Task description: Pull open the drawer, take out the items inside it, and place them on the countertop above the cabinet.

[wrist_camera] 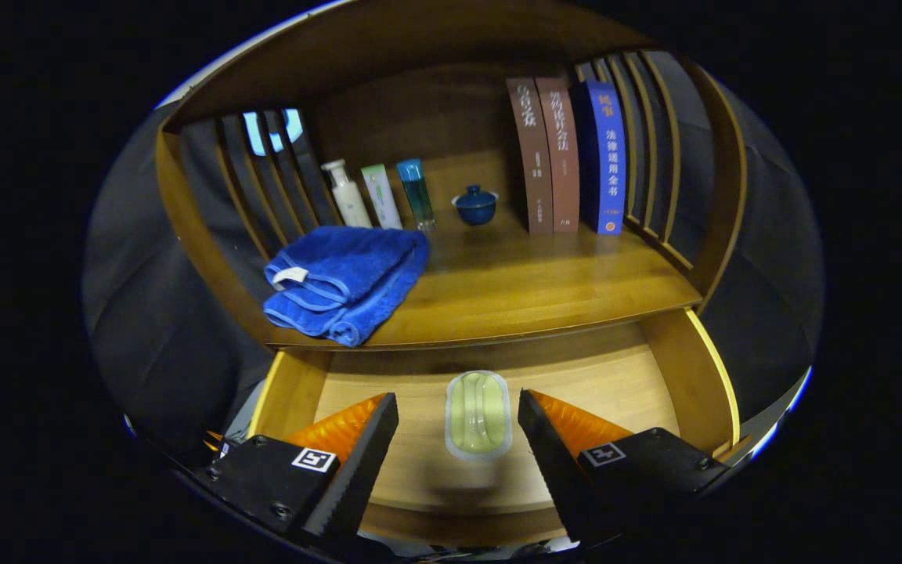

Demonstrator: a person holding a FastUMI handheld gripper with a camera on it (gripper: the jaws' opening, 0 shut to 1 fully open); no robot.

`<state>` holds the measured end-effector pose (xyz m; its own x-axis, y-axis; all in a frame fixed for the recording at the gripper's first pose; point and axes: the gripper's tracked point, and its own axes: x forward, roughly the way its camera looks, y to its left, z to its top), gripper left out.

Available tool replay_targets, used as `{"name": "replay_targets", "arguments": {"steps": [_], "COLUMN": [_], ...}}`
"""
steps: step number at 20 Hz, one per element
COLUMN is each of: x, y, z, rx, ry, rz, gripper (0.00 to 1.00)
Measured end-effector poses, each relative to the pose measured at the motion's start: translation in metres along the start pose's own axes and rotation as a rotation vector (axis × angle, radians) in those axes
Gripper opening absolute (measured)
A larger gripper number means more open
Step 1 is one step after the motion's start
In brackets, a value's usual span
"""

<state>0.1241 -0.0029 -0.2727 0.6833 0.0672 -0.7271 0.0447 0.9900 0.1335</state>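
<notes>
The wooden drawer (694, 376) stands pulled out below the countertop (545, 290). On its floor lies a pale green oval item in a clear wrapper (478, 413). My gripper (459, 427) is open over the drawer, and the green item sits between the two fingers with a gap on each side. A folded blue towel (345, 278) rests on the countertop at its left front corner.
At the back of the countertop stand a white pump bottle (347, 193), a white-and-green tube (382, 196), a blue bottle (416, 193), a small blue lidded cup (475, 205) and three upright books (568, 157). Slatted wooden side walls (263, 188) close in the shelf.
</notes>
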Motion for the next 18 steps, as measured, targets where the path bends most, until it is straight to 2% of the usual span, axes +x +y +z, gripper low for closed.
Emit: {"name": "replay_targets", "arguments": {"steps": [5,8,11,12,16,17,18], "x": [0.053,0.069,0.080,0.080,0.089,0.102,0.090], "y": [-0.009,-0.011,-0.013,-0.009,-0.012,-0.015,-0.016], "z": [-0.032,-0.040,-0.047,-0.046,-0.055,-0.060,-0.051], "rx": [-0.031,-0.023,-0.044,-0.046,-0.057,-0.063,-0.058], "ry": [0.197,0.250,0.303,0.312,0.367,0.358,0.376], "rz": [-0.035,-0.049,-0.061,-0.056,-0.071,-0.082,-0.084], "gripper": [0.98,0.96,0.86,0.86,0.55,0.44,0.33]}}
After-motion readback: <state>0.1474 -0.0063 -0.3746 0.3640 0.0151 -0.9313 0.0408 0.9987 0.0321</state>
